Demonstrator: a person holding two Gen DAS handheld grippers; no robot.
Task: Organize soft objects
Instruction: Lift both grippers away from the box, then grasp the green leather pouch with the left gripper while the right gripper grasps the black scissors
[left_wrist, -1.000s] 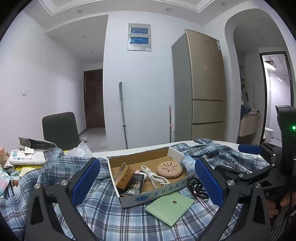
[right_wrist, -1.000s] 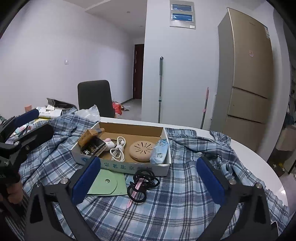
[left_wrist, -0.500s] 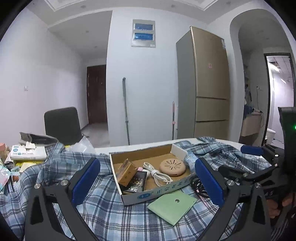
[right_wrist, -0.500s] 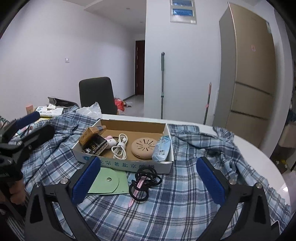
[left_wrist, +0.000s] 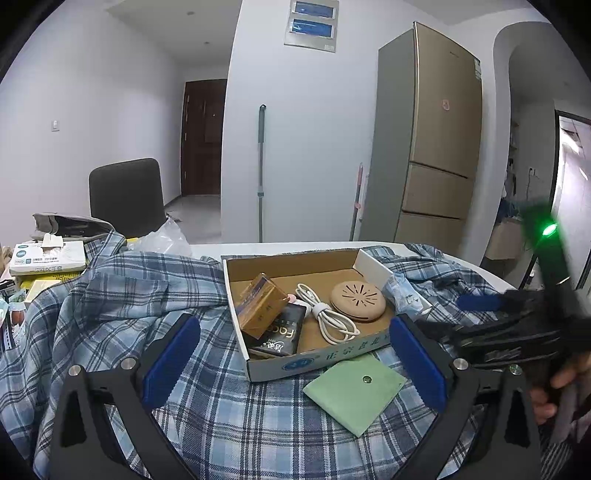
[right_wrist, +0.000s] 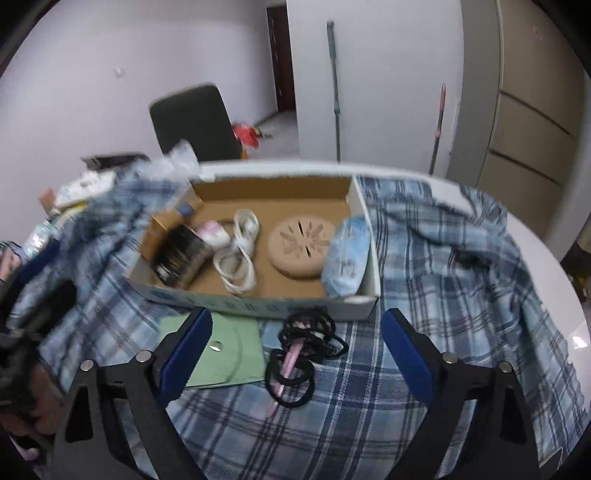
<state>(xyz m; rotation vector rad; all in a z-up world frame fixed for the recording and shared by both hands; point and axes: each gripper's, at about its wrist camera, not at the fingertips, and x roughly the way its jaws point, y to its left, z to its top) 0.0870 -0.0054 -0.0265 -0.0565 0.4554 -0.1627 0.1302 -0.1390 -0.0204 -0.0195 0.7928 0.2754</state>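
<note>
A blue plaid shirt (left_wrist: 122, 295) lies spread over the white table (right_wrist: 546, 251), bunched into folds at the far left. On that left edge of the table sits a white tissue box (left_wrist: 48, 254), with a black chair (left_wrist: 127, 195) behind it.

The left gripper (left_wrist: 291, 360) hovers low over the shirt with its blue-padded fingers (left_wrist: 171, 354) spread wide and nothing between them. Past them, resting on the shirt, is an open cardboard box (left_wrist: 314, 360). Inside it, from left to right, are a tan carton (left_wrist: 260, 306) leaning on a black packet (left_wrist: 280, 336), a coiled white cable (left_wrist: 327, 317), a round beige disc (left_wrist: 357, 300) with slots, and a pale blue soft pack (right_wrist: 347, 258) propped against the right wall.

Just in front of the box a green pouch (left_wrist: 354, 387) with a snap lies flat on the shirt. Beside it to the right, a tangle of black hair ties (right_wrist: 306, 343) around a pink stick lies on the shirt, close to the box's front wall.

The right gripper (right_wrist: 295, 360) hangs above the hair ties, its fingers (right_wrist: 406, 360) also wide apart and empty; its view is blurred toward the left. A gold fridge (left_wrist: 439, 140) stands at the far right.
</note>
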